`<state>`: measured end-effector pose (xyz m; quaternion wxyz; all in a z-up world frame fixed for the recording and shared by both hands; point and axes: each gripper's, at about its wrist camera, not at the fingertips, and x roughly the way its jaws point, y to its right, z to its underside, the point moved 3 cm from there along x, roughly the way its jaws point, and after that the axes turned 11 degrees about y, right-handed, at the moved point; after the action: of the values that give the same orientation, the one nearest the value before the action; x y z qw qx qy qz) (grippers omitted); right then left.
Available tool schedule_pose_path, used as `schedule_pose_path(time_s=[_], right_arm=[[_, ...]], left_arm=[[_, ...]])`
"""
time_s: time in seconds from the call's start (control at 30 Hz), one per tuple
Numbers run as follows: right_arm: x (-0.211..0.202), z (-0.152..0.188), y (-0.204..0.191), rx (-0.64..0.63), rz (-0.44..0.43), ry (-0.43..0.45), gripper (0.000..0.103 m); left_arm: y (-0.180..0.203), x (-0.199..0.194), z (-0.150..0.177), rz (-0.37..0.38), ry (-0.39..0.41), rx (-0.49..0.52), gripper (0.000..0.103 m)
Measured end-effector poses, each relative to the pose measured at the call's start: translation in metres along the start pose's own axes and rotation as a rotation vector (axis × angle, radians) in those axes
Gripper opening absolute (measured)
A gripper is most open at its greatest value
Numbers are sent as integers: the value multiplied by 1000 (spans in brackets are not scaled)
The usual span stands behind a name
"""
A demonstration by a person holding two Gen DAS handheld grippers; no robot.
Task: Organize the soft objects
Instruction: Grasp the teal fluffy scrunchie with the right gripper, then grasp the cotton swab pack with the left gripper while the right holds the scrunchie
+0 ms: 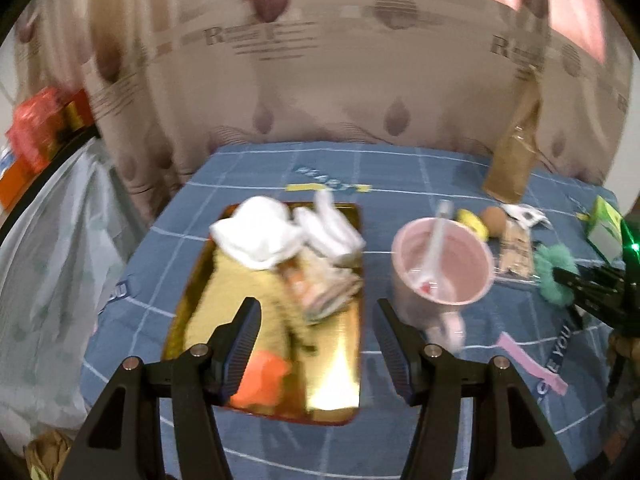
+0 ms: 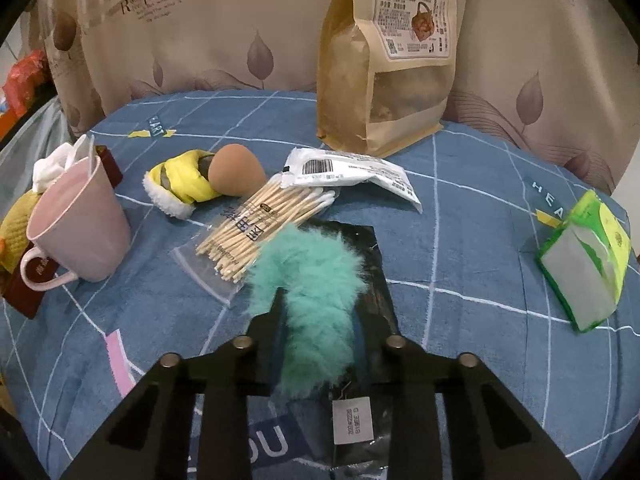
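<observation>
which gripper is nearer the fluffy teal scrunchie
Right. The right gripper is shut on the fluffy teal scrunchie; the left gripper hangs open over the gold tray, well away.

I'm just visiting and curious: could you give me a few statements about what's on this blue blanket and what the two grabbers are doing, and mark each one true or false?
1. The right gripper is closed on the teal fluffy scrunchie. True.
2. The left gripper holds the pink mug. False: its jaws are open and empty, above the gold tray.
3. A white spoon stands in the pink mug. True.
4. The cotton swabs lie loose in the gold tray. False: they are in a clear bag on the blanket.
5. The brown paper snack bag stands upright. True.
</observation>
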<state>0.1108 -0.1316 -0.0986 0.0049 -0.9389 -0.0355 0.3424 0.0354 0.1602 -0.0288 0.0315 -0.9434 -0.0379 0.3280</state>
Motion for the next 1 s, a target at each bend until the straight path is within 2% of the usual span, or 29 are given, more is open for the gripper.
schedule_pose_path(time_s=[0.1, 0.33, 0.67, 0.87, 1.0], right_arm=[[-4, 2, 3, 15, -12, 7, 18], [-21, 2, 22, 69, -5, 42, 17], [-32, 15, 81, 158, 93, 43, 17], [-27, 33, 118, 188, 178, 12, 17], [-19, 45, 130, 223, 186, -3, 17]], left_arm=[[21, 3, -3, 35, -4, 25, 59], [67, 5, -9, 125, -10, 73, 59], [133, 15, -19, 263, -36, 126, 59], [176, 34, -24, 352, -82, 144, 59], [204, 53, -26, 400, -113, 162, 59]])
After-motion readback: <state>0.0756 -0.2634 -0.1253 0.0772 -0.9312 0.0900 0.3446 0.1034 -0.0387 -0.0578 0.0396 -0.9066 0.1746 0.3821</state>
